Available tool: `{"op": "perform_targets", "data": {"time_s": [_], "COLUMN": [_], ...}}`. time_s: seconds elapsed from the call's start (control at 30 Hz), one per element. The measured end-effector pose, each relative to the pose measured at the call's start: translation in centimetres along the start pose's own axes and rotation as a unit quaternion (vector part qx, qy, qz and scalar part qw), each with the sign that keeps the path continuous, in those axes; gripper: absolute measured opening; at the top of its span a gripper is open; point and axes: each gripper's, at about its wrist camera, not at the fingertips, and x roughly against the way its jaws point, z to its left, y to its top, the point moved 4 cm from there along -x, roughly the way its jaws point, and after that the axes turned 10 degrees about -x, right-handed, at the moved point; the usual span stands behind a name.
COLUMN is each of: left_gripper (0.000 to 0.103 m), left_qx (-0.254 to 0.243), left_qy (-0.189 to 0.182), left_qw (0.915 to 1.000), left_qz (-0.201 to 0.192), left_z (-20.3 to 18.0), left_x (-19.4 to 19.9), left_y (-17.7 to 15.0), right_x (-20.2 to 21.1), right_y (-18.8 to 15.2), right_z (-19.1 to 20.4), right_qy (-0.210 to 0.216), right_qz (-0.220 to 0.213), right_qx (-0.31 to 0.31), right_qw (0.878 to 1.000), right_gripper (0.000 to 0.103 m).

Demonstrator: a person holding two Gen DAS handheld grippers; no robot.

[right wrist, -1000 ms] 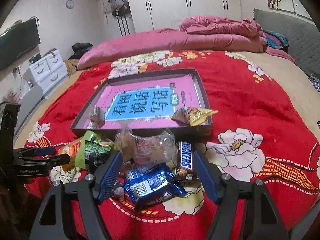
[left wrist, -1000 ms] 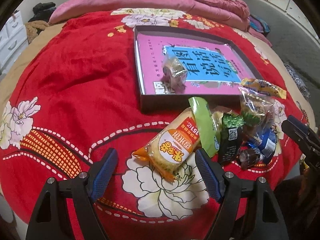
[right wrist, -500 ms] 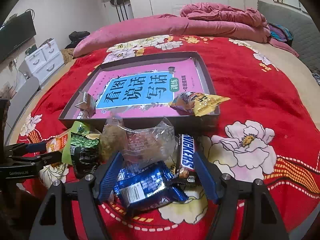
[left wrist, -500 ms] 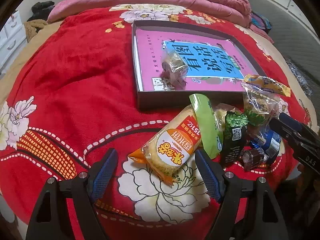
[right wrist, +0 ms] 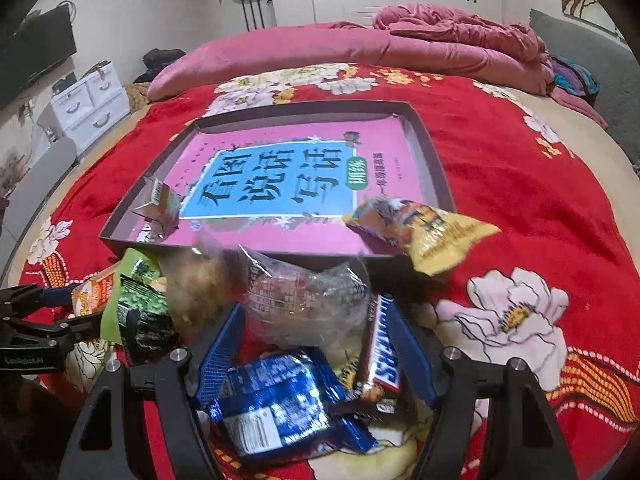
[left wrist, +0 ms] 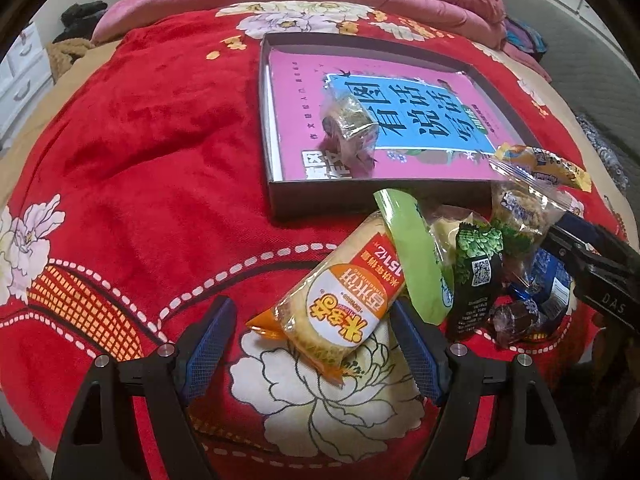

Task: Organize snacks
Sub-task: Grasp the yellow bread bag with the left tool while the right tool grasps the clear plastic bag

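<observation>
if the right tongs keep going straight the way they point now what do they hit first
Most likely the blue snack packet, which lies directly between the open right tongs. The Snickers bar sits against the inner side of one finger, so it may be brushed too; depth is hard to judge.

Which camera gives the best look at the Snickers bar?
The right wrist view. The Snickers bar lies close up there, its white lettering readable, just inside the right gripper's open fingers. In the left wrist view I cannot pick it out; the other snacks and the right gripper hide that spot.
</observation>
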Motion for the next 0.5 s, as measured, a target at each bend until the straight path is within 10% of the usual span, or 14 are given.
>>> {"op": "perform_targets", "data": {"time_s": [0.5], "left_gripper": [0.081], "left_qx": [-0.011], "left_qy": [0.008], "left_qw": [0.9999], "left_qz": [-0.006], "left_z": [-0.79], "left_x": [-0.86], "left_y": [0.91], "right_x": [0.08], "right_y": [0.46], "right_z": [0.34], "right_qy": [0.027], "right_qz": [-0.01], "right_qx": [0.004], "right_qw": [1.0], "right_gripper": [0.059]}}
